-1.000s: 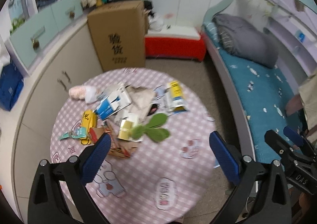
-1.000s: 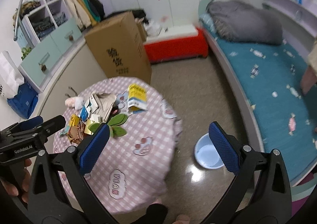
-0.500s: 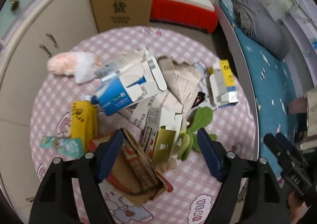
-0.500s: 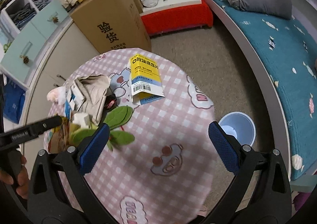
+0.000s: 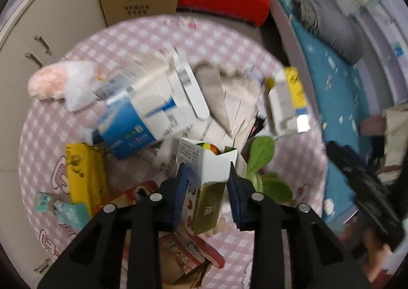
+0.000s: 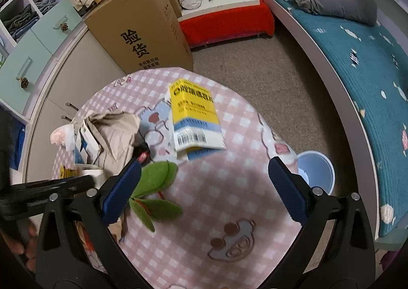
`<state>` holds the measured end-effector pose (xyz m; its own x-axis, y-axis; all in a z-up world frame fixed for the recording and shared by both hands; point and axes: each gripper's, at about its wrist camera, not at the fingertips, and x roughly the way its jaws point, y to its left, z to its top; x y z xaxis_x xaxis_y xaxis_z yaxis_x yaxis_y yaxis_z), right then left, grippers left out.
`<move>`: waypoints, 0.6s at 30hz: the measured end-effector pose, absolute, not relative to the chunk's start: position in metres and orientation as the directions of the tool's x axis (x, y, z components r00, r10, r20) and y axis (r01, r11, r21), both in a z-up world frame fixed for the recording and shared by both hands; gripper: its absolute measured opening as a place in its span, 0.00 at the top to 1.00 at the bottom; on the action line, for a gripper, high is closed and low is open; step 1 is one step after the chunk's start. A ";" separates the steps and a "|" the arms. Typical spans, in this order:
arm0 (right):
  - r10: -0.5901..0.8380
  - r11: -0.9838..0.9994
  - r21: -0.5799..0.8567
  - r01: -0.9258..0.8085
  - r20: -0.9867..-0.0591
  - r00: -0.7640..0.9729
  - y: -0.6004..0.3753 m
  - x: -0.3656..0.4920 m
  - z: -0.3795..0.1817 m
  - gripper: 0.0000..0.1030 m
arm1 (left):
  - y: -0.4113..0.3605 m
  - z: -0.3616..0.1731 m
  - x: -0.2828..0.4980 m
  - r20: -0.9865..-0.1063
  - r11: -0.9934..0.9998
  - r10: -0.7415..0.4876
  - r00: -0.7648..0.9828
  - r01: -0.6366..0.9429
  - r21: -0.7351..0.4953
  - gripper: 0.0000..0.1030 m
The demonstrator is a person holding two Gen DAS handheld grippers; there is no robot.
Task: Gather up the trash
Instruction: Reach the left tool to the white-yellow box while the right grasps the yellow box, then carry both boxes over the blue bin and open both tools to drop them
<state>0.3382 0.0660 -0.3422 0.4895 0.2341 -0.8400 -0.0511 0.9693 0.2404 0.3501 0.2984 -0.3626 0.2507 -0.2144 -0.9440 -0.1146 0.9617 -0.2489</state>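
Note:
A round table with a pink checked cloth (image 5: 142, 36) holds a heap of trash. My left gripper (image 5: 207, 184) is shut on a small white and green carton (image 5: 207, 174) at the heap's near side. Around it lie a blue and white box (image 5: 142, 115), a yellow packet (image 5: 84, 171), crumpled brown paper (image 5: 229, 100) and green leaves (image 5: 265, 161). My right gripper (image 6: 204, 184) is open and empty above the table (image 6: 224, 212), with a yellow and white box (image 6: 193, 115) ahead and the leaves (image 6: 155, 194) by its left finger. A pale blue bin (image 6: 316, 171) stands on the floor at the right.
A tall cardboard box (image 6: 142, 33) and a red bench (image 6: 224, 23) stand beyond the table. A bed with a blue cover (image 6: 362, 64) curves along the right. Cabinets (image 6: 30, 67) line the left wall. A pink and white wad (image 5: 61, 82) lies at the table's far left.
My left gripper has dropped to the heap and closed on the white and green carton. My right gripper has moved lower and closer over the table, still open.

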 end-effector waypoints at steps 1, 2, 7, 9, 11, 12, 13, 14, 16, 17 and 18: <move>0.230 0.971 0.233 -0.058 -0.839 0.494 0.069 0.343 -0.344 0.06 | 0.302 -0.356 0.349 -0.941 0.961 -0.210 0.267 -0.119 -0.249 0.73; 0.225 0.973 0.223 -0.063 -0.838 0.497 0.072 0.349 -0.346 0.06 | 0.306 -0.347 0.347 -0.934 0.961 -0.204 0.293 -0.123 -0.248 0.73; 0.211 0.977 0.201 -0.074 -0.844 0.494 0.086 0.382 -0.368 0.06 | 0.320 -0.318 0.347 -0.912 0.959 -0.183 0.367 -0.137 -0.248 0.73; 0.223 0.974 0.214 -0.073 -0.854 0.470 0.088 0.391 -0.379 0.07 | 0.324 -0.312 0.346 -0.906 0.956 -0.172 0.386 -0.155 -0.248 0.73; 0.240 0.970 0.231 -0.076 -0.866 0.439 0.089 0.398 -0.388 0.18 | 0.322 -0.305 0.344 -0.897 0.958 -0.164 0.410 -0.151 -0.244 0.73; 0.259 0.965 0.246 -0.087 -0.868 0.424 0.089 0.400 -0.392 0.30 | 0.319 -0.301 0.344 -0.893 0.960 -0.161 0.421 -0.142 -0.241 0.73; 0.269 0.963 0.252 -0.096 -0.873 0.407 0.090 0.402 -0.395 0.38 | 0.315 -0.297 0.342 -0.887 0.963 -0.154 0.436 -0.136 -0.235 0.73; 0.273 0.962 0.254 -0.102 -0.875 0.400 0.090 0.401 -0.397 0.44 | 0.310 -0.294 0.344 -0.883 0.964 -0.157 0.442 -0.127 -0.235 0.73; 0.303 0.953 0.281 -0.113 -0.867 0.396 0.083 0.399 -0.396 0.49 | 0.302 -0.289 0.344 -0.876 0.964 -0.164 0.454 -0.115 -0.240 0.73; 0.321 0.947 0.300 -0.115 -0.861 0.395 0.079 0.398 -0.395 0.53 | 0.295 -0.287 0.346 -0.873 0.965 -0.163 0.460 -0.108 -0.237 0.73; 0.339 0.940 0.321 -0.112 -0.854 0.395 0.071 0.396 -0.392 0.56 | 0.286 -0.284 0.348 -0.869 0.967 -0.161 0.468 -0.100 -0.233 0.73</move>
